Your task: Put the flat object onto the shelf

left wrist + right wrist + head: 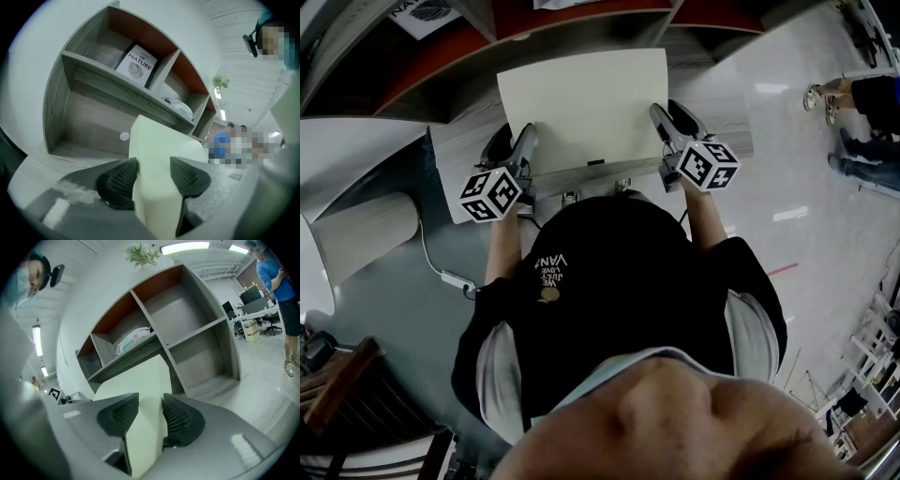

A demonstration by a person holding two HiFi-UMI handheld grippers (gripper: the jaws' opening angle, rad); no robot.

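My left claw point(153, 174) and right claw point(151, 416) each pinch one side edge of the pale flat board point(586, 108), mid-frame in the head view, just below the grey shelf point(581, 23) across the top.

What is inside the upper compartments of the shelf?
A book stands in one upper compartment of the shelf; a white bag lies in the next. The flat panel covers part of the lower level.

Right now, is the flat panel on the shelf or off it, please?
Off: the left gripper and right gripper clamp the panel in front of the shelf.
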